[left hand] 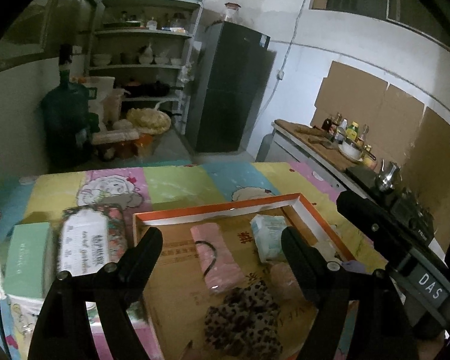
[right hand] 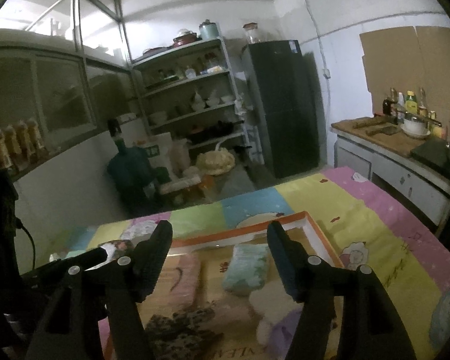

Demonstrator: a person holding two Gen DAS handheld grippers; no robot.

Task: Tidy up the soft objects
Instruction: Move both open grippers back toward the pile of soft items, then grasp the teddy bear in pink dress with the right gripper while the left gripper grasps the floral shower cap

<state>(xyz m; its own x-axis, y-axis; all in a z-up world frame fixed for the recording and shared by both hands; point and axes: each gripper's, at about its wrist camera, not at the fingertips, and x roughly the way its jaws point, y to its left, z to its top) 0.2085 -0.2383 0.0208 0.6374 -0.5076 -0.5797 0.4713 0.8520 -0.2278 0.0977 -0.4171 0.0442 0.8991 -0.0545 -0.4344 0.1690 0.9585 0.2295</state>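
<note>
An orange-rimmed shallow cardboard box (left hand: 318, 219) (right hand: 321, 237) lies on the colourful table cover. In it lie a pink folded cloth with a black hair tie (left hand: 216, 258) (right hand: 183, 276), a pale green tissue pack (left hand: 268, 237) (right hand: 246, 270), a leopard-print cloth (left hand: 243, 321) (right hand: 180, 327) and a pale lilac soft item (right hand: 282, 327). My left gripper (left hand: 222, 240) is open and empty above the box. My right gripper (right hand: 219, 240) is open and empty above the box too; its body shows at the right of the left wrist view (left hand: 405, 240).
Left of the box lie a floral tissue pack (left hand: 87, 240) and a mint green box (left hand: 27, 258). Beyond the table stand a shelf rack (left hand: 144, 60), a dark fridge (left hand: 231, 90), a water jug (left hand: 66, 114) and a counter with bottles (left hand: 330, 144).
</note>
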